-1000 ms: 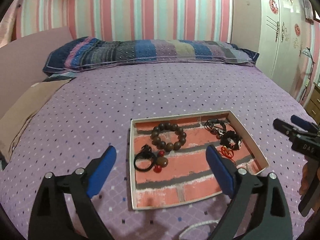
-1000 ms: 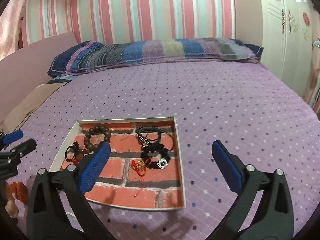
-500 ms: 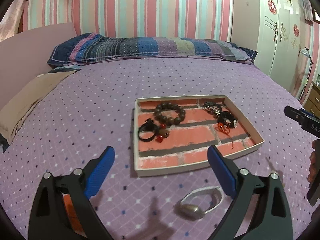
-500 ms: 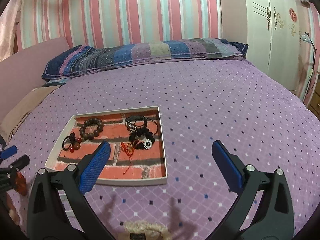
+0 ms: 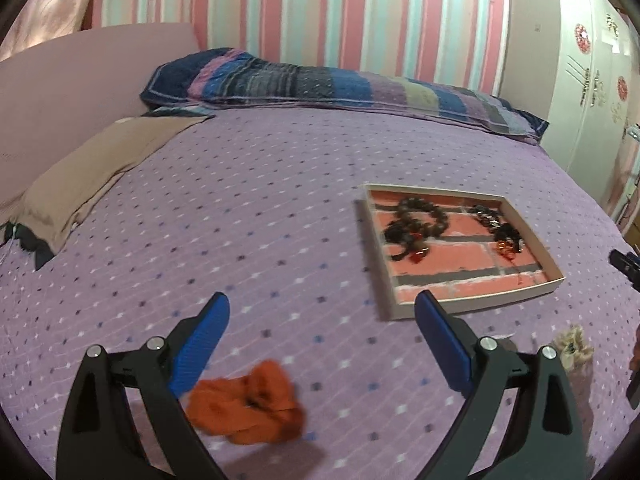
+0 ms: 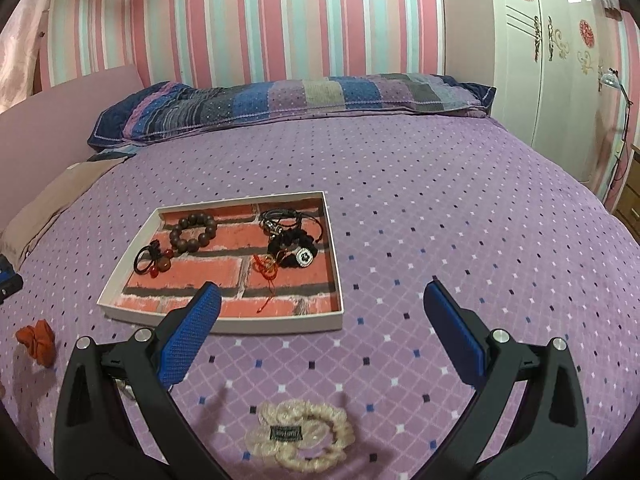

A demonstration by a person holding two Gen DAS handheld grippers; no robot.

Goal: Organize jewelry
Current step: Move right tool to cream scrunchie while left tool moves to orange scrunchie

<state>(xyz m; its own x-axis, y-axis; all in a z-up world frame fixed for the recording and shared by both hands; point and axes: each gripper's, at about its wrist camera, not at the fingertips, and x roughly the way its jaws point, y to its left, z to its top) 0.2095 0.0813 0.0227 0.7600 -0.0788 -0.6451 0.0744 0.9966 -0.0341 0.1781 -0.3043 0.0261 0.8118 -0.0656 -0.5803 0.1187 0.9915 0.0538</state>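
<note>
While we back off from tray (image 6: pixel 336 272), views widen: orange scrunchie (image 5: pixel 250 400) under empty, spread left hand-held gripper (image 5: pixel 320 344); cream scrunchie (image 6: pixel 300 434) on bed below right hand-held gripper (image 6: pixel 320 328), likewise wide. Two pickups remain.

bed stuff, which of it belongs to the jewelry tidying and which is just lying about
Job: tray, wooden bead bracelet, black cord pieces, orange scrunchie, cream scrunchie, left gripper, right gripper.

Lying about: striped pillow, beige cloth, wardrobe.
</note>
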